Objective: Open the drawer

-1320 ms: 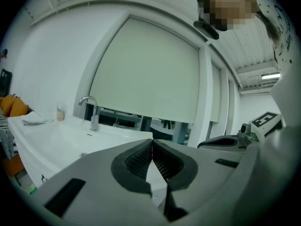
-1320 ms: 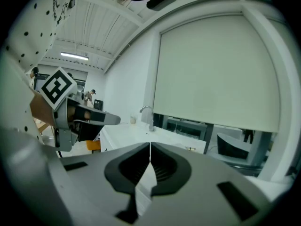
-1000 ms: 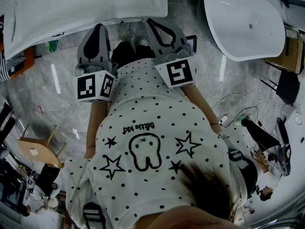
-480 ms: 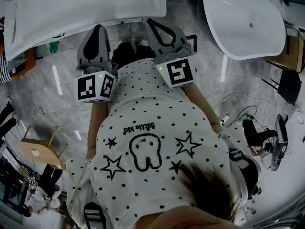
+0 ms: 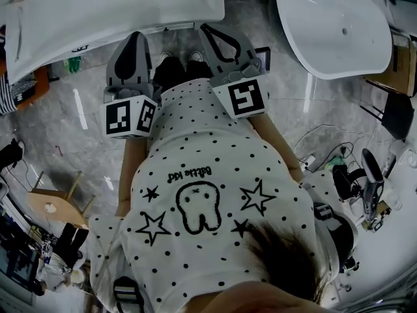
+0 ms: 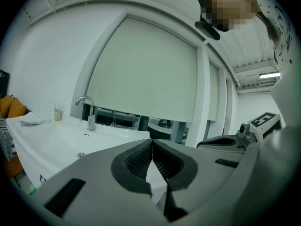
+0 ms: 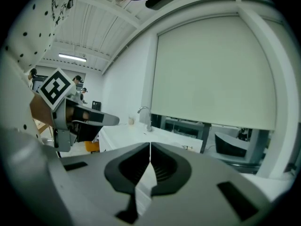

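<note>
No drawer shows in any view. My left gripper (image 5: 134,39) is held level before the front edge of a white washbasin counter (image 5: 117,12), its jaws shut with nothing between them. My right gripper (image 5: 210,30) is beside it, also shut and empty, its tips near the counter's right corner. In the left gripper view the closed left gripper (image 6: 151,141) points over the counter top (image 6: 56,142) toward a chrome tap (image 6: 87,111). In the right gripper view the closed right gripper (image 7: 150,145) faces the same tap (image 7: 146,114), with the left gripper's marker cube (image 7: 56,88) to its left.
A white oval basin (image 5: 332,31) stands at the upper right. A wooden stool (image 5: 55,204) sits on the grey marble floor at left. Cables (image 5: 319,149) and other people's legs lie at the right. A large window blind (image 6: 146,74) hangs behind the counter.
Both grippers stay where they were, still shut. A person at the right edge has shifted, and the whole view has slid slightly.
</note>
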Demonstrator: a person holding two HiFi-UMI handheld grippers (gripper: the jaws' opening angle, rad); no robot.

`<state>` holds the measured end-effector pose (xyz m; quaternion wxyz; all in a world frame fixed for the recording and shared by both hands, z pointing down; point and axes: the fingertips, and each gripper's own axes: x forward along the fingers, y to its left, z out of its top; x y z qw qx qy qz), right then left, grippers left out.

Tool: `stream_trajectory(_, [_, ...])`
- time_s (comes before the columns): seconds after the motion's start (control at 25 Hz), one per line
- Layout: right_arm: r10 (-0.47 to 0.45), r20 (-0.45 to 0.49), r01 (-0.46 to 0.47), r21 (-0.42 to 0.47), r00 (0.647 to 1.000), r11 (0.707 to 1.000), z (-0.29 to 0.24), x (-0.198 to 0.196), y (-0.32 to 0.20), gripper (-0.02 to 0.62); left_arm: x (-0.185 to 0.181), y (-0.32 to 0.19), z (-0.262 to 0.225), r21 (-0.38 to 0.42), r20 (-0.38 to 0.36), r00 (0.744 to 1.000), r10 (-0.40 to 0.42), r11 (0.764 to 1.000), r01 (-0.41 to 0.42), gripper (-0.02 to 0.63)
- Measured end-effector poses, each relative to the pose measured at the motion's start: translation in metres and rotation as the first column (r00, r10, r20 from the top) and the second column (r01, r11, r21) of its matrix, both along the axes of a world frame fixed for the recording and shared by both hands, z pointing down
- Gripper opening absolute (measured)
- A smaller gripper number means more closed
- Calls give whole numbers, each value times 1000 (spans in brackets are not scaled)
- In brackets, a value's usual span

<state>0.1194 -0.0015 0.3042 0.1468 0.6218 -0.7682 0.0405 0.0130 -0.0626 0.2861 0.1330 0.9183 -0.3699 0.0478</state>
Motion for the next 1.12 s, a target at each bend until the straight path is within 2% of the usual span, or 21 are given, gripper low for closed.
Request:
stream_trajectory(0.2, [-4,4,4,-2,1000,1000,0,-1,0,14,-1,0,7,-10,9,1000,6,1000,-6,5])
stream_trajectory(0.44, [-8,2,8,3,1000,1000,-2,-1,0,14,-18,-7,35,-87,114,993,-2,996,12,5])
stream_trajectory(0.64, [23,9,-24,6,1000,1000,-6,5,1,14,-35,-13,70,-170,205,979,8,985,28,9])
stream_trajectory(0.68, [28,6,-28,3,1000,1000,-6,5,2,15,-37,-15,77,-191,217,976,16,981,26,24])
stream_trajectory(0.72, [32,0,-32,-2,999,999,-6,5,2,15,-38,-15,85,-215,227,973,30,976,20,76])
stream_trajectory(0.88, [45,-32,-47,-39,998,998,-3,6,7,14,-42,-16,106,-285,238,969,67,959,4,94])
stream_trajectory(1.12, [39,-48,-42,-66,998,997,2,10,12,15,-45,-15,121,-310,230,972,47,950,27,94])
